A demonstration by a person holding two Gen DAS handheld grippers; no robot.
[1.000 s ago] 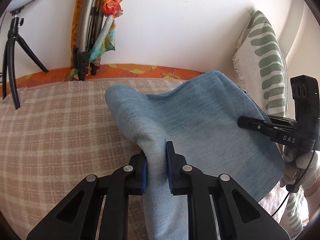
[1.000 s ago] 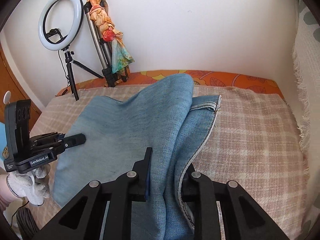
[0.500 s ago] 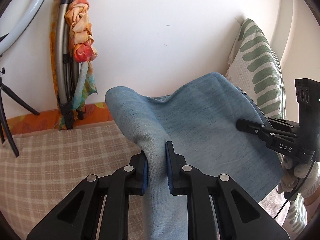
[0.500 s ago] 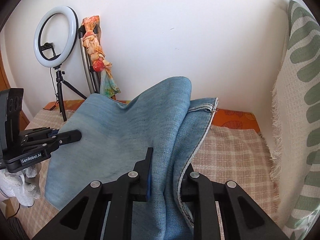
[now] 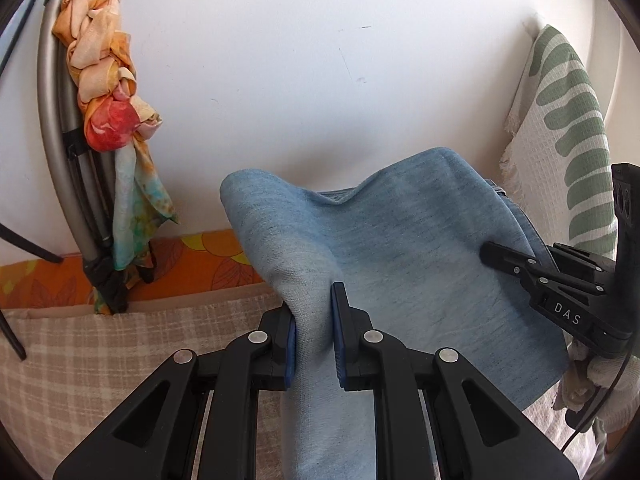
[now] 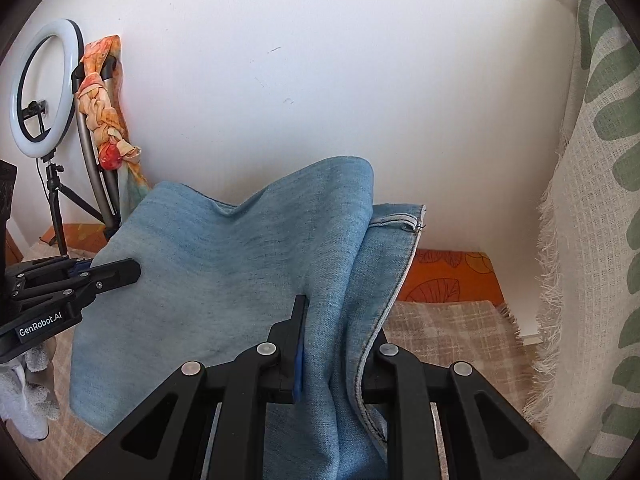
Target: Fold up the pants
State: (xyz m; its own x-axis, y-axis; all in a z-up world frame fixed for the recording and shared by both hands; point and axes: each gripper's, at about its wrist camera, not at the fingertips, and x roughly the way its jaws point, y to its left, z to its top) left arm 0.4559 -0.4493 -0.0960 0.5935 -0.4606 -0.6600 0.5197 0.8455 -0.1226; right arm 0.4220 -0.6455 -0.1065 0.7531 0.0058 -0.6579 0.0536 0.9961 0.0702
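Note:
Light blue denim pants (image 5: 400,248) hang lifted above the bed, held between both grippers. My left gripper (image 5: 313,320) is shut on the pants' left edge; the cloth bunches between its blue pads. My right gripper (image 6: 340,336) is shut on the right edge, where a stitched hem (image 6: 400,220) shows; its right finger is hidden by the cloth. The pants (image 6: 224,272) sag in the middle. The right gripper also shows in the left wrist view (image 5: 516,260), and the left gripper in the right wrist view (image 6: 100,276).
A beige checked bedcover (image 5: 100,344) lies below, with an orange floral sheet (image 5: 192,260) along the white wall. A ring light on a tripod (image 6: 40,92) and a stand wrapped in a colourful scarf (image 5: 104,92) stand at the left. A green-leaf throw (image 6: 592,240) hangs at the right.
Both grippers have lifted the pants higher; the view has tilted up, so more wall and less bed shows. Both grips are unchanged.

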